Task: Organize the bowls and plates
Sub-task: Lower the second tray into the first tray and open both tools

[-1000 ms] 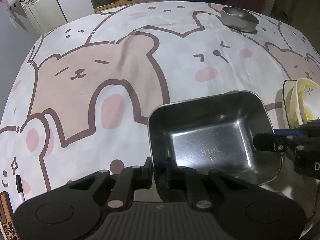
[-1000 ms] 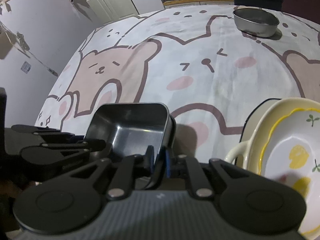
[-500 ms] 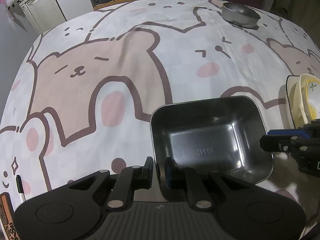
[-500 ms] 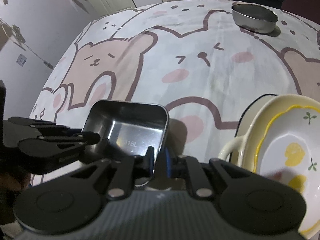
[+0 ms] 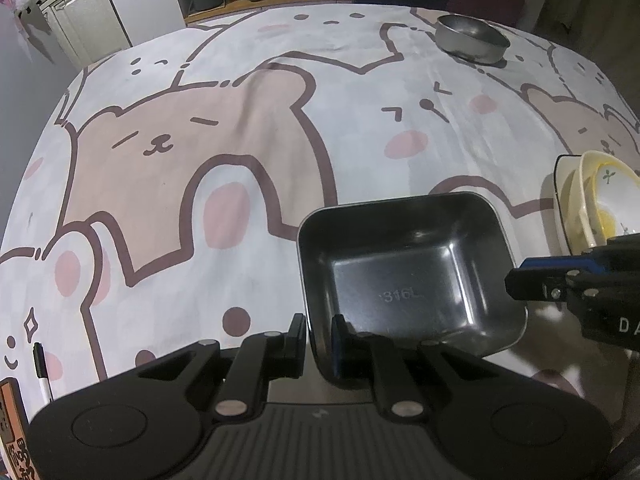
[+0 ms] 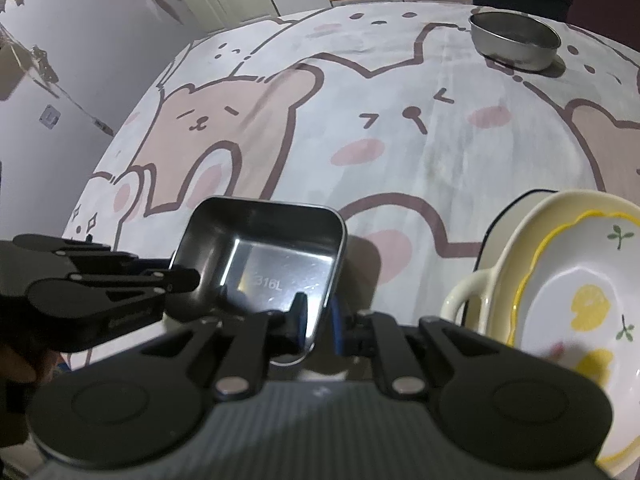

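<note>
A square steel tray stamped 316L point(image 5: 404, 280) is held above the table, tilted. My left gripper point(image 5: 318, 334) is shut on its near left rim; the tray also shows in the right wrist view point(image 6: 264, 256). My right gripper point(image 6: 318, 316) is shut on the tray's right rim, and it shows at the tray's right edge in the left wrist view point(image 5: 516, 280). A stack of cream and yellow-flowered plates and bowls point(image 6: 568, 280) sits at the right, also in the left wrist view point(image 5: 592, 204). A round steel bowl point(image 5: 470, 36) stands at the far right of the table point(image 6: 516, 40).
The table is covered by a bear-and-bunny cloth point(image 5: 200, 140). A black marker pen point(image 5: 42, 372) lies at the near left edge. White cabinets point(image 5: 80, 20) and a dark shelf stand beyond the far edge.
The tray, held by both grippers, has lifted a little and tilted more toward me; the table looks slightly farther away.
</note>
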The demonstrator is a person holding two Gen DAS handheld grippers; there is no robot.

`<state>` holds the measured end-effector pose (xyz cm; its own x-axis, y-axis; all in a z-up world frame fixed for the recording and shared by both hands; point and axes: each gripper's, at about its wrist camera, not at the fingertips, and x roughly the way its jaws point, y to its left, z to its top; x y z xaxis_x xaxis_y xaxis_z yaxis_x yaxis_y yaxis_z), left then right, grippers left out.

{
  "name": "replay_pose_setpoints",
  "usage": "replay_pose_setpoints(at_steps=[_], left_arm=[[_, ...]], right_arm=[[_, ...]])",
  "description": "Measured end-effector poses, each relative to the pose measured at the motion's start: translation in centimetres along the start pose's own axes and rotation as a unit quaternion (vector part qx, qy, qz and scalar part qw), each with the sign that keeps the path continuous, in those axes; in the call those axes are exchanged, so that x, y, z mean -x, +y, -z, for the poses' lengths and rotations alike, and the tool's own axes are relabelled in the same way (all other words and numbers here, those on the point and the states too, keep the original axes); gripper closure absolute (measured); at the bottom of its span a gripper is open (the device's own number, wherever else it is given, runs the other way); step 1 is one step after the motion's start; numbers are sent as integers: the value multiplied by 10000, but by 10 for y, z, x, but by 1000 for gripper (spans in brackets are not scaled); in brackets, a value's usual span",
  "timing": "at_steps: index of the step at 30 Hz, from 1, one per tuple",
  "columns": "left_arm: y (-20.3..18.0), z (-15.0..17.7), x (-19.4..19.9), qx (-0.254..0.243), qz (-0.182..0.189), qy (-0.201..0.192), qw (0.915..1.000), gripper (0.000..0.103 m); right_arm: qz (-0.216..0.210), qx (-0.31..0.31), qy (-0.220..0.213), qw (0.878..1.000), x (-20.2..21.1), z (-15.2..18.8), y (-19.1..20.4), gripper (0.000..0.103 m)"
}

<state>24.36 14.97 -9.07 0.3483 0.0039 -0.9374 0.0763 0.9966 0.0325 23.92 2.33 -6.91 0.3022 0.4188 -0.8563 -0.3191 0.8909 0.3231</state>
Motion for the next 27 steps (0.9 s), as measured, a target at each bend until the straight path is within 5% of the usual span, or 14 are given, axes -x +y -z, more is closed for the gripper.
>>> replay_pose_setpoints(at_steps=[9,15,17,23,27], left_arm=[[-3,7,17,1,94,-123,9999,79],[-1,14,33,53,182,-294,9994,50],[1,15,38,96,158,-377,9991,31],[11,18,61,332,55,-793,9963,5],[10,17,79,373,-41,-1139,9928,1]], right_arm=[[-56,114,-80,9999,11,3,-1,77],[-132,280,-162,9994,21,9,3,58],[-114,355,-199,9991,25,11,6,52],[-26,396,-480,9981,44,12,5,30],[112,475,-734,9961,61,10,2,5]])
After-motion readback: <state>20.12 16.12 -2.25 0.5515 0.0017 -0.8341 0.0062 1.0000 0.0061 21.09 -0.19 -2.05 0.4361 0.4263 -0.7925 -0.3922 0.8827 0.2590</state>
